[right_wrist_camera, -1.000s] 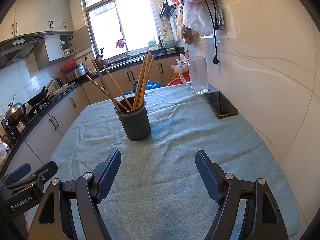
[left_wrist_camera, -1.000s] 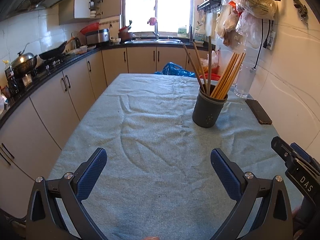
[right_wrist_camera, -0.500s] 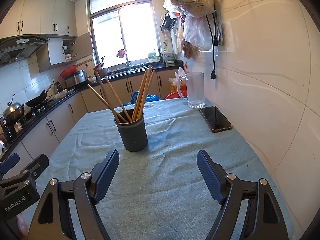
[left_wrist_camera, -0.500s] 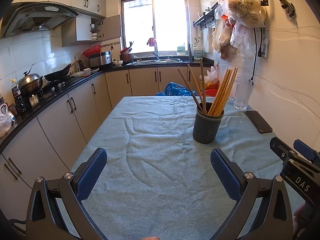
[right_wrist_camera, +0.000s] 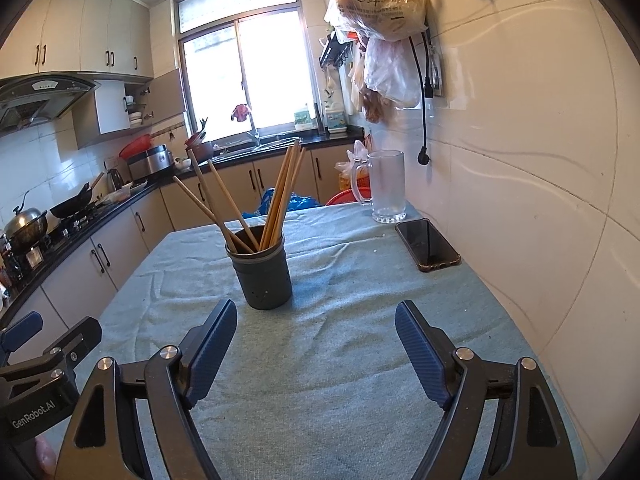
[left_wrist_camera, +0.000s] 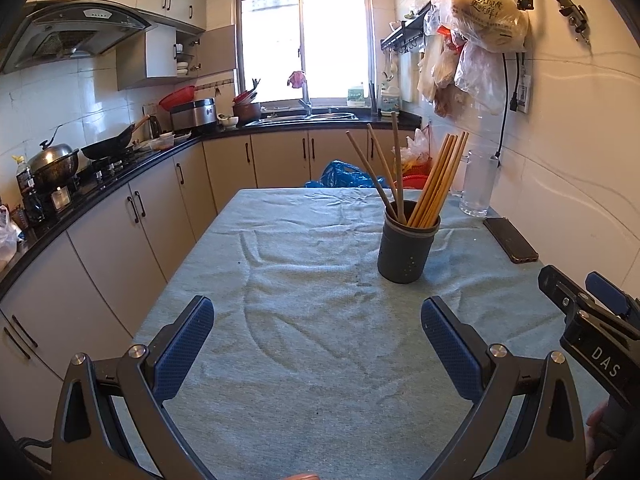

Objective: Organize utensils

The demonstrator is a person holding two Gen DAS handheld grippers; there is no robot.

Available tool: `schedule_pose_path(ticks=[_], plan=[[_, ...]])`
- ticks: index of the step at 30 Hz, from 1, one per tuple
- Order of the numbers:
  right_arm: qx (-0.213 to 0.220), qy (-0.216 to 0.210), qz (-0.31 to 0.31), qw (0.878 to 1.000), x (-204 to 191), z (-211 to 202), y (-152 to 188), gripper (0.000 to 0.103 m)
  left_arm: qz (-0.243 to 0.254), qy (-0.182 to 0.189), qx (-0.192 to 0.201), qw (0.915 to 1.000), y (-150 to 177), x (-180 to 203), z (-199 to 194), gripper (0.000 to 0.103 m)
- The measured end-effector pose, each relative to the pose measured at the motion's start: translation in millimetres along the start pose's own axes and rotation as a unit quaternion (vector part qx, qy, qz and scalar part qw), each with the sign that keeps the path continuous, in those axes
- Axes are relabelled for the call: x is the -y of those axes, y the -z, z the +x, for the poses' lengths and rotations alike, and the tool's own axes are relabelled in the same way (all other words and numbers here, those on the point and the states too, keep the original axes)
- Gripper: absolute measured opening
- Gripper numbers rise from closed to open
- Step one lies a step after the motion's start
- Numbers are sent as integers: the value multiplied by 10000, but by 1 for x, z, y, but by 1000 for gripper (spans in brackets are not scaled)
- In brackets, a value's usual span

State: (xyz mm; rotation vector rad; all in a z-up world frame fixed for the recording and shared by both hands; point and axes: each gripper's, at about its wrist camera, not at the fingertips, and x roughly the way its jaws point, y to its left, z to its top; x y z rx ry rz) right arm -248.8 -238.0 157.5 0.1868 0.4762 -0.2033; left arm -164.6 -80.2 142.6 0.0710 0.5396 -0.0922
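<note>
Chopstick holder [right_wrist_camera: 262, 276] beyond right tool [right_wrist_camera: 316, 344]

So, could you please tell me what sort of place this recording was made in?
A lived-in home kitchen, most likely: a range hood hangs above a wok on the hob, and a sink sits under the window.

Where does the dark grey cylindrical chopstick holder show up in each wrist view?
Left wrist: dark grey cylindrical chopstick holder right of centre, mid-height, on the cloth.
Right wrist: holder left of centre, mid-height.
Shared landmark: black phone lying on the cloth to the holder's right in both.
</note>
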Motion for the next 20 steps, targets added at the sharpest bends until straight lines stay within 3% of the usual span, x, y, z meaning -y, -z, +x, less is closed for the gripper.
schedule_pose_path(ticks=[20], plan=[[-109,-17,-20,9999,-2,6,2,86,-29,138,-152,9998,1,0,7,103]])
